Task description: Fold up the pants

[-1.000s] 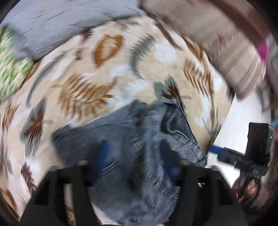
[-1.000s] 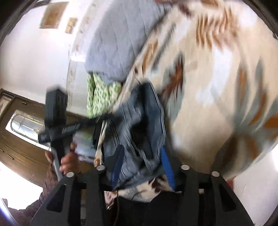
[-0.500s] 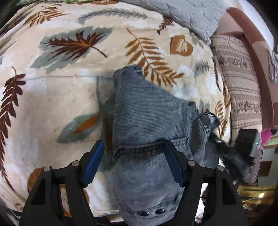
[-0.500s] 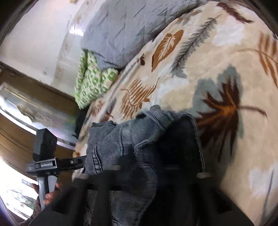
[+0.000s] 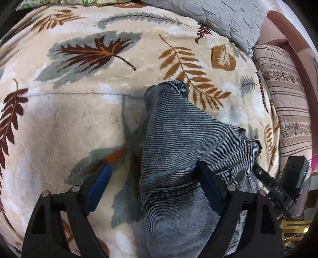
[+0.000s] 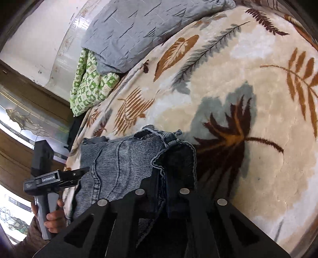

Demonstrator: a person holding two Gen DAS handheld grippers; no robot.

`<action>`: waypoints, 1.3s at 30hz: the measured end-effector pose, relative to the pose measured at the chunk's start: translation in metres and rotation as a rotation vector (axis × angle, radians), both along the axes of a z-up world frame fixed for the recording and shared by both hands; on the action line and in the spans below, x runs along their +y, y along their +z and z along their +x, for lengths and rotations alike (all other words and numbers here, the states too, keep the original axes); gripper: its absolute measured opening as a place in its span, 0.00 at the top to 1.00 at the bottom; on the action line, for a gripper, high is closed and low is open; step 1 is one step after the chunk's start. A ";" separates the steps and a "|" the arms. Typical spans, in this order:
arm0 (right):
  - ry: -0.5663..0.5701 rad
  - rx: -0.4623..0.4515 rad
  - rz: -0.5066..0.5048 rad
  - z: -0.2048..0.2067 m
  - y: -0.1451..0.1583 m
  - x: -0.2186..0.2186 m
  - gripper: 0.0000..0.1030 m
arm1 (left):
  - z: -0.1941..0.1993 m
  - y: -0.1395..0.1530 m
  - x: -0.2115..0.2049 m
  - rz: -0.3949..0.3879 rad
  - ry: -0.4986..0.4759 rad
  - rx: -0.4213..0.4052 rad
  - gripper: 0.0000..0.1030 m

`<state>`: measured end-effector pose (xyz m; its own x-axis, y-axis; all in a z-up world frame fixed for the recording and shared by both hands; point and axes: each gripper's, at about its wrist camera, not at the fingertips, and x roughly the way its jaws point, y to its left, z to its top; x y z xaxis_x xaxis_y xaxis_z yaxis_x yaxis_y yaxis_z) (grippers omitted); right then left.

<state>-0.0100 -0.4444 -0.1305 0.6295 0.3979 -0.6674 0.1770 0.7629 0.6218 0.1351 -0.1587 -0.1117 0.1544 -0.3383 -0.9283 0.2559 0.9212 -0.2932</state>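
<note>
Both grippers sit at the near end of the pants [image 5: 178, 139], which lie as a grey ribbed-denim bundle on the leaf-patterned blanket [image 5: 79, 119]. The left gripper [image 5: 155, 178] has its fingers spread wide: the blue-padded one rests out on the blanket beside the pants, the other is sunk under the cloth at the stitched seam, so nothing is pinched. The right gripper [image 6: 162, 184] has its fingers drawn close together with a dark hem of the pants caught between them; I take that as a firm hold.

A second ago both views were smeared with motion and the pants hung in a loose heap between the fingers. Half a second ago the left fingers were already apart around the cloth, and now the picture is sharp and the pants rest in a long, narrower lobe running away from the left gripper. That suggests a fold has just been laid down and the left side released, while the right side has yet to let go.

Beyond the far tip of the pants the blanket runs bare up to the grey quilt [image 5: 218, 17], with a striped cushion [image 5: 286, 95] off to one side and a green patterned cloth [image 6: 89, 83] past the quilt's edge.
</note>
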 end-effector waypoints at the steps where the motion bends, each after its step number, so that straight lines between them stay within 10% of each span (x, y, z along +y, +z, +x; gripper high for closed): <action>1: 0.003 0.002 -0.007 0.001 -0.001 0.000 0.97 | 0.001 -0.001 0.001 -0.001 0.006 0.004 0.09; 7: 0.016 -0.033 0.049 -0.020 0.032 -0.001 0.79 | -0.016 0.023 0.020 -0.053 0.037 0.044 0.11; 9: 0.035 -0.050 0.098 -0.033 0.039 0.002 0.51 | -0.036 0.031 0.029 -0.119 0.022 0.071 0.11; 11: 0.050 -0.049 0.125 -0.049 0.040 0.008 0.43 | -0.055 0.033 0.035 -0.172 0.022 0.091 0.11; 14: 0.074 -0.020 0.151 -0.059 0.028 0.021 0.43 | -0.081 0.021 0.033 -0.177 0.018 0.131 0.11; 17: 0.117 -0.015 0.102 -0.059 0.034 0.038 0.84 | -0.102 0.014 0.026 -0.135 0.026 0.140 0.11; 24: 0.114 -0.043 -0.153 -0.077 0.055 0.040 0.85 | -0.120 0.016 0.008 0.020 0.009 -0.019 0.11; 39: 0.047 0.023 -0.130 -0.082 0.019 0.026 0.71 | -0.118 0.008 0.012 0.005 0.009 0.005 0.04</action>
<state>-0.0915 -0.4179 -0.1117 0.5961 0.3365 -0.7290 0.1517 0.8444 0.5138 0.0167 -0.1464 -0.1039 0.1528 -0.3320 -0.9308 0.2460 0.9250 -0.2895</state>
